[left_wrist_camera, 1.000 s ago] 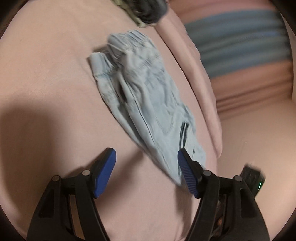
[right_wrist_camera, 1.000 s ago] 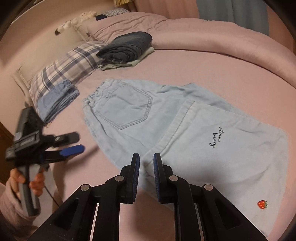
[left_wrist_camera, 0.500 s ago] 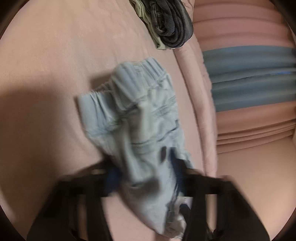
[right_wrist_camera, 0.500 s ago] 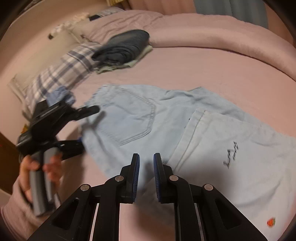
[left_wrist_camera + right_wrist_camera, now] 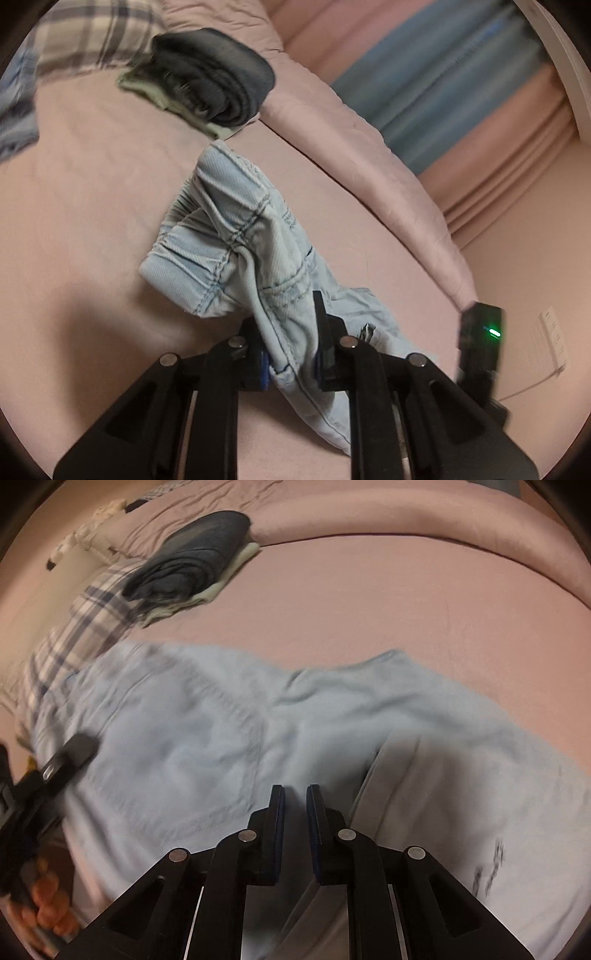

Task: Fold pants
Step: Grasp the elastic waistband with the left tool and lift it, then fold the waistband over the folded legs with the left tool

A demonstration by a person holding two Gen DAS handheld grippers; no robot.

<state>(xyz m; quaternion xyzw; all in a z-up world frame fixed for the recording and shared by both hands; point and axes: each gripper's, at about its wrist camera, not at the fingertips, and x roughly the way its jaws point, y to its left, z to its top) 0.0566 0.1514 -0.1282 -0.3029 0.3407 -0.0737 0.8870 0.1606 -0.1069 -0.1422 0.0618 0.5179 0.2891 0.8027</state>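
Light blue denim pants (image 5: 221,738) lie spread across the pink bed sheet (image 5: 369,602), back pocket up, black lettering on the right leg. My left gripper (image 5: 290,343) is closing on the elastic waistband end of the pants (image 5: 236,240); its pads press the fabric, which rises bunched off the sheet. The right wrist view shows that same left gripper (image 5: 70,753) at the left edge, in a person's hand (image 5: 48,904). My right gripper (image 5: 295,794) hovers over the crotch area, shut, with nothing between its pads. Its body (image 5: 484,332) shows at the right of the left wrist view.
A folded stack of dark clothes (image 5: 195,557) sits at the back of the bed beside a plaid pillow (image 5: 92,627). A rolled pink duvet (image 5: 406,520) runs along the far side. Another folded blue garment (image 5: 14,110) lies at the left, and striped curtains (image 5: 443,74) hang behind.
My left gripper went from open beside the waistband to clamped on it and lifted it. My right gripper moved in over the pants, still shut.
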